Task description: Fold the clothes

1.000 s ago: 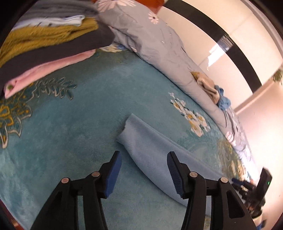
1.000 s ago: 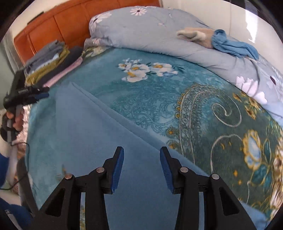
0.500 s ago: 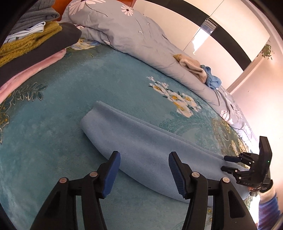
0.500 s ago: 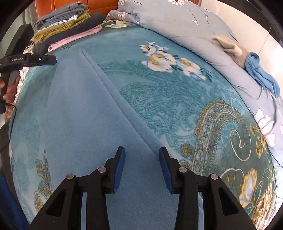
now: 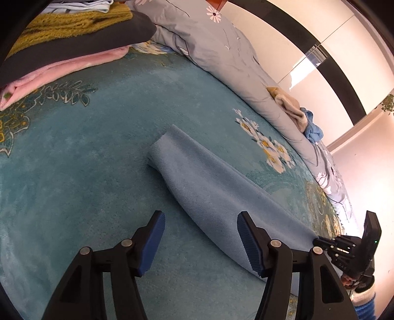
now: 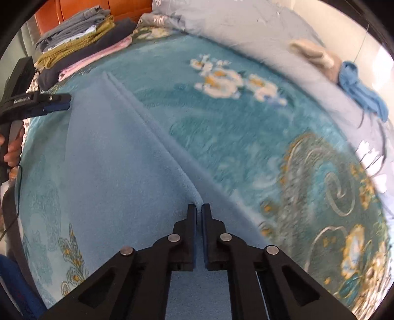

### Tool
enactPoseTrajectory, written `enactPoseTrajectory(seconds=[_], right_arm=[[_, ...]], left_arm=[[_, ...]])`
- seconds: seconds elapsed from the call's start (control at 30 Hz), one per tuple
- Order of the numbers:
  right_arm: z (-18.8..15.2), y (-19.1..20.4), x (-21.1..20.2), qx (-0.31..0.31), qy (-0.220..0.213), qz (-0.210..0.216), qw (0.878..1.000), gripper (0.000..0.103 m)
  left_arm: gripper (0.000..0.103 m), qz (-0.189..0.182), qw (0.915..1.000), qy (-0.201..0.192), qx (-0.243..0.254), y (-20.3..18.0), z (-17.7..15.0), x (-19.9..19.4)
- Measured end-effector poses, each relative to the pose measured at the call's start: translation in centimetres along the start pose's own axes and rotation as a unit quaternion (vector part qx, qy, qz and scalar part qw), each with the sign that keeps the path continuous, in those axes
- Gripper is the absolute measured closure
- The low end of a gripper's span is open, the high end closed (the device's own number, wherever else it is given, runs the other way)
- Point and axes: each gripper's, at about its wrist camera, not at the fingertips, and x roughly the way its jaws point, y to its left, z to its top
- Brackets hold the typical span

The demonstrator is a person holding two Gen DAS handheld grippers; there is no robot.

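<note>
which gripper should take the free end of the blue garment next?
Left. The left gripper is opening above the blue garment, with nothing held; the right gripper is already shut on its ridge.

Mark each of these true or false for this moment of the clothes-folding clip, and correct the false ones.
1. The right gripper is shut on a raised ridge of the light blue cloth. True.
2. The left gripper is clamped on the cloth's edge. False: its jaws are apart and opening, the near edge of the cloth lying between them unpinched.
3. A stack of folded clothes sits near the orange headboard. True.
4. The light blue cloth hangs in the air between the grippers. False: it lies on the teal floral blanket.
5. The beige garment lies on top of the folded stack. False: it rests on the grey duvet, beside a blue garment.
</note>
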Motion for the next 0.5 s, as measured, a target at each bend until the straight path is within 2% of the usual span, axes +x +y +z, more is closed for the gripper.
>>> enactPoseTrajectory(seconds=[0.07, 0.2, 0.27, 0.3, 0.4, 0.47, 0.5], right_arm=[[0.4, -1.1, 0.3, 0.019, -0.006, 0.007, 1.0, 0.1], [0.1, -1.7, 2.3, 0.039, 0.013, 0.018, 0.999, 0.099], [-0.1, -1.7, 1.3, 0.044, -0.002, 0.018, 0.999, 0.097], [-0.1, -1.7, 0.6, 0.048, -0.01, 0.017, 0.999, 0.092], [-0.7, -1.4, -2.4, 0.057, -0.047, 0.006, 0.997, 0.091], [-1.5, -1.2, -4.4, 0.07, -0.072, 0.001, 0.995, 0.091], [-2.0, -1.2, -5.2, 0.079, -0.083, -0.001, 0.993, 0.091]], left_arm=[[0.038, 0.005, 0.9999, -0.007, -0.011, 0.3, 0.3, 0.0], [0.038, 0.019, 0.9987, -0.017, -0.044, 1.2, 1.3, 0.8], [0.038, 0.023, 0.9976, -0.018, -0.062, 1.7, 2.1, 1.4], [0.038, 0.021, 0.9973, -0.019, -0.067, 1.9, 2.4, 1.7], [0.038, 0.019, 0.9965, -0.031, -0.076, 2.2, 3.4, 2.4], [0.04, 0.014, 0.996, -0.041, -0.078, 2.3, 3.9, 2.9], [0.044, 0.012, 0.9956, -0.044, -0.082, 2.4, 4.0, 3.2]])
